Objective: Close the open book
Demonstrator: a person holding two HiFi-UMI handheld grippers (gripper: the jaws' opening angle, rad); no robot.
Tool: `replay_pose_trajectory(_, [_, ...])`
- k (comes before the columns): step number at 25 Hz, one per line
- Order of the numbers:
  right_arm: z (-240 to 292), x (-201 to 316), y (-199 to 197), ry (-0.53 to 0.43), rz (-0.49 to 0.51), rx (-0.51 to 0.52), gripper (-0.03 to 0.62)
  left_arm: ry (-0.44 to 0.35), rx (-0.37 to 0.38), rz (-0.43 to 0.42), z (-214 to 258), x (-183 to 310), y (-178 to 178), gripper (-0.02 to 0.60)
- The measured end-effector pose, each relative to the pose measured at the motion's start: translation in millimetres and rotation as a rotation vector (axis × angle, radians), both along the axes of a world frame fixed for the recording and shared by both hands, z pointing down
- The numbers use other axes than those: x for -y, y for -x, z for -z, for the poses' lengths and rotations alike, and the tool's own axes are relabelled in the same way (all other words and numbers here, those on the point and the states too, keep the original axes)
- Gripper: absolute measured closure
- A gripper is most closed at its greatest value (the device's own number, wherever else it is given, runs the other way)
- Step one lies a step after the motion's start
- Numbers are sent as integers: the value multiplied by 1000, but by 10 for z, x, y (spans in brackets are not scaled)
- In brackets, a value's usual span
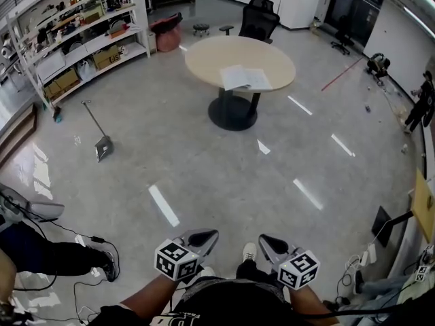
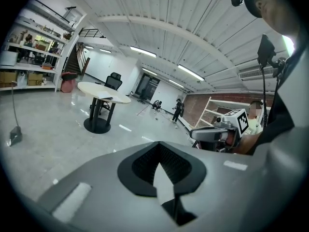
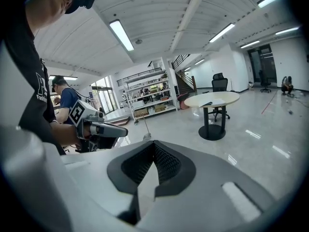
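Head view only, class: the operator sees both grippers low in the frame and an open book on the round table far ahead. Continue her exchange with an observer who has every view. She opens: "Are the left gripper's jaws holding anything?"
Observer: No. The left gripper has its jaws together, with nothing between them.
Operator: And the right one?
Observer: The right gripper looks the same: shut and empty.
Operator: Is there anything off to my side that I can't see?
Observer: Yes, a white shelf rack stands against a brick wall, beyond your right gripper.
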State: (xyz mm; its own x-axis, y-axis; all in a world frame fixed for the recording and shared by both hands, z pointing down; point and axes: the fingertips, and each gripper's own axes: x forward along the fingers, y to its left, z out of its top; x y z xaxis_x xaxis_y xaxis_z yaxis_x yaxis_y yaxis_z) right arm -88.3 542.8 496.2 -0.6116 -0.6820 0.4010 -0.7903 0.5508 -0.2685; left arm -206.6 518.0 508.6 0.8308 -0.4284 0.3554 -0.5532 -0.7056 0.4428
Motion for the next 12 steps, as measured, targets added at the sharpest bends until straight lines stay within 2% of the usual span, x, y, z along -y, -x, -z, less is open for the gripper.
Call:
replay_pose_trajectory(7, [-71, 423, -224, 0, 4, 47, 586, 5, 30, 11, -20, 325, -230, 574])
replay_pose_trajectory(12, [5, 927, -526, -27, 41, 92, 586, -28, 63, 38, 93, 772, -587, 574])
